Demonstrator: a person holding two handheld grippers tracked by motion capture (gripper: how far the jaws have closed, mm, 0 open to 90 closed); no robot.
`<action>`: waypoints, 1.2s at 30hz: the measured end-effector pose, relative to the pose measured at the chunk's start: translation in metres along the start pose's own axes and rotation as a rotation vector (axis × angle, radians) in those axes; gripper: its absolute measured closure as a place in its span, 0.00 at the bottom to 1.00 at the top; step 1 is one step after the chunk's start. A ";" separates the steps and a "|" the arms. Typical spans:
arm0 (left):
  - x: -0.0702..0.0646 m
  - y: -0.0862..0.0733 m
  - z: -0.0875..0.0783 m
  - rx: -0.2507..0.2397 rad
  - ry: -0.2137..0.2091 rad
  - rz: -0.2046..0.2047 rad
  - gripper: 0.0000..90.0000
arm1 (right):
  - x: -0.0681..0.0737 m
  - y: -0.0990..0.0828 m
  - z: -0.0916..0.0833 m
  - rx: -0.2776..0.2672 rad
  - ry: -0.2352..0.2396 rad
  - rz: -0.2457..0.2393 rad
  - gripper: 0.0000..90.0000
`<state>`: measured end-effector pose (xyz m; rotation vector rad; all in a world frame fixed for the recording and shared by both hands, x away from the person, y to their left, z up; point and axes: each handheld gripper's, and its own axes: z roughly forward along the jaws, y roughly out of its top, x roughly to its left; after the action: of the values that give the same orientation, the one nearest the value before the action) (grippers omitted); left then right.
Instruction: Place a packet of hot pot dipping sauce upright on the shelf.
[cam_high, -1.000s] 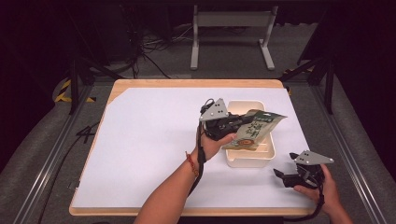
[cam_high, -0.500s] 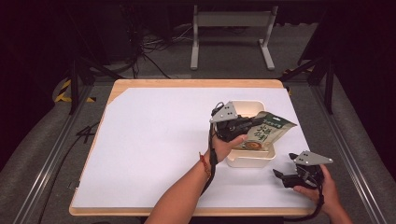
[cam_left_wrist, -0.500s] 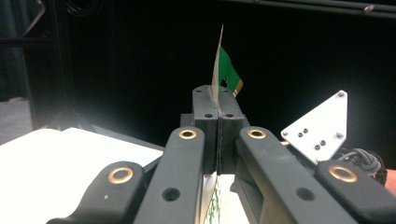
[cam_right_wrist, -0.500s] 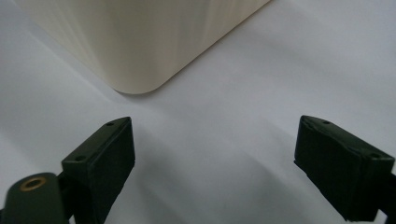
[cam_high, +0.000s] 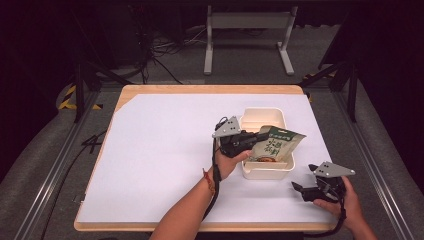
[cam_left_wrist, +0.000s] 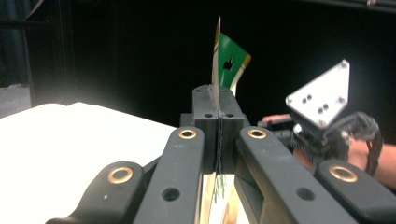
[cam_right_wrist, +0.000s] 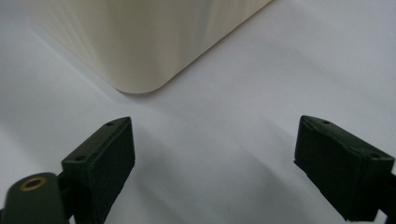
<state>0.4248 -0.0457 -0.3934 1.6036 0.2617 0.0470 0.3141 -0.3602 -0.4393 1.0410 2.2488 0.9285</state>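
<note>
1. The left tool (cam_high: 260, 136) is clamped on a green and cream snack pouch (cam_high: 276, 145); in the left gripper view its two jaws meet flat on the pouch's thin edge (cam_left_wrist: 218, 70), which stands up above them.
2. Out ahead of that tool's tips, the pouch hangs over a cream rectangular bin (cam_high: 264, 171), spreading across the bin's near half. Whether the pouch touches the bin cannot be told.
3. The left hand (cam_high: 227, 162) holds the tool from behind, just beside the bin's left wall, above the white tabletop (cam_high: 160, 150).
4. The right tool (cam_high: 299, 190) sits low over the tabletop, near the bin's right front corner but apart from it, held by the right hand (cam_high: 340, 200).
5. Its jaws are spread wide with nothing between them; in the right gripper view, the rounded corner of the bin (cam_right_wrist: 140, 51) lies ahead of the tips, and bare white tabletop (cam_right_wrist: 243, 121) shows between the pads.
6. From the left tool's camera, the right tool (cam_left_wrist: 322, 116) appears off to its right, with its grey three-cornered plate facing up.
</note>
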 end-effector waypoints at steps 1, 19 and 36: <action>0.000 0.000 -0.002 0.004 -0.001 0.003 1.00 | 0.000 0.000 0.000 -0.001 0.001 0.002 0.14; 0.000 -0.003 -0.009 0.071 0.049 0.039 0.97 | 0.001 0.000 0.001 0.001 0.001 -0.005 0.14; -0.004 0.003 -0.007 0.136 0.070 0.088 0.93 | 0.001 0.001 0.001 -0.001 0.000 -0.008 0.14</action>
<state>0.4200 -0.0400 -0.3899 1.7499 0.2531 0.1561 0.3140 -0.3583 -0.4391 1.0309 2.2507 0.9268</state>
